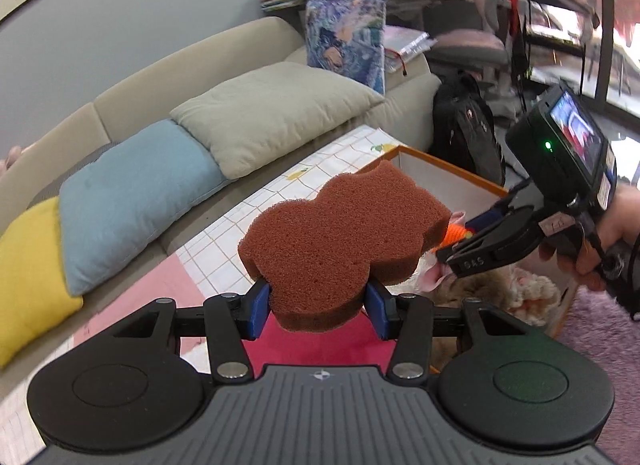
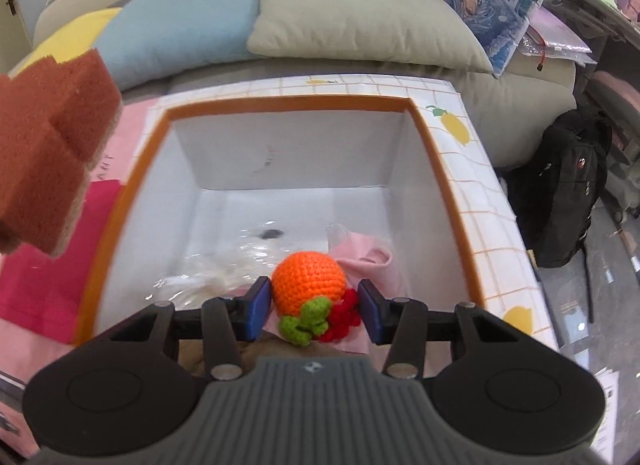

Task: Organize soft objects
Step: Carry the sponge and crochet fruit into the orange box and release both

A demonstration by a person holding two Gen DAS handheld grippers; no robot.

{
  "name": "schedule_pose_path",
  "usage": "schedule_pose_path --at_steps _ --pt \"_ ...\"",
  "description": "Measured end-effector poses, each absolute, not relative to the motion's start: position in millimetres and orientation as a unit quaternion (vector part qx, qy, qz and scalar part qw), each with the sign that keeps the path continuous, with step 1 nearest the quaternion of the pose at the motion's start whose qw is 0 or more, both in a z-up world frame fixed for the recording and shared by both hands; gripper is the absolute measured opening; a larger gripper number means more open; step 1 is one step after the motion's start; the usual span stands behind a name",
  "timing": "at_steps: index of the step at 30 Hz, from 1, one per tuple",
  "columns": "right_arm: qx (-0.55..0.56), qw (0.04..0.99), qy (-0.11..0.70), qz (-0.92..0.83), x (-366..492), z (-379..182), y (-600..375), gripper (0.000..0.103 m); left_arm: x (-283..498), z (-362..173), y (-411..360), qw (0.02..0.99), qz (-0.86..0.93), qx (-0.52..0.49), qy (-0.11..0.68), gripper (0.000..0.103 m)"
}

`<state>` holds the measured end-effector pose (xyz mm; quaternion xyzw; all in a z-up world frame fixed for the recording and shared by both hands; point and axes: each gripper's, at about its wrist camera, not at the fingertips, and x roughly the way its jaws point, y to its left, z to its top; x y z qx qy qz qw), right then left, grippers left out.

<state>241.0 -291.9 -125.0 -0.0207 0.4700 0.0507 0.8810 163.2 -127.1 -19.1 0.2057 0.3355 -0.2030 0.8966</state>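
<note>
My left gripper [image 1: 318,307] is shut on a brown wavy-edged sponge [image 1: 344,241] and holds it in the air above the table. The sponge also shows at the left of the right wrist view [image 2: 48,153]. My right gripper [image 2: 312,311] holds a crocheted orange ball [image 2: 308,283] with green leaves and red knots between its blue pads [image 2: 258,311], over the near part of an open white box with an orange rim [image 2: 288,103]. In the left wrist view the right gripper [image 1: 464,251] reaches over the box [image 1: 452,169].
A pink cloth [image 2: 368,261] and crinkled clear plastic [image 2: 224,265] lie in the box. A sofa with yellow [image 1: 28,281], blue [image 1: 132,197] and grey [image 1: 272,113] cushions stands behind the table. A black backpack [image 2: 568,201] sits on the floor at right.
</note>
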Motion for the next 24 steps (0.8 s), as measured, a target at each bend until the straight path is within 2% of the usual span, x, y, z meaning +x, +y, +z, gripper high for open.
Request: schedule_pose_path --at_steps 16,20,24 --pt "-0.165 0.86 0.466 0.125 269 -144 -288 0.048 213 -69 -191 0.842 -0.206 0.36 0.346 0.056" --pt "-0.147 0.869 0.457 0.119 264 -136 -297 0.061 220 -78 -198 0.835 -0.201 0.373 0.35 0.056" --pt "-0.124 0.877 0.45 0.113 258 -128 -303 0.063 234 -84 -205 0.841 -0.186 0.351 0.368 0.057"
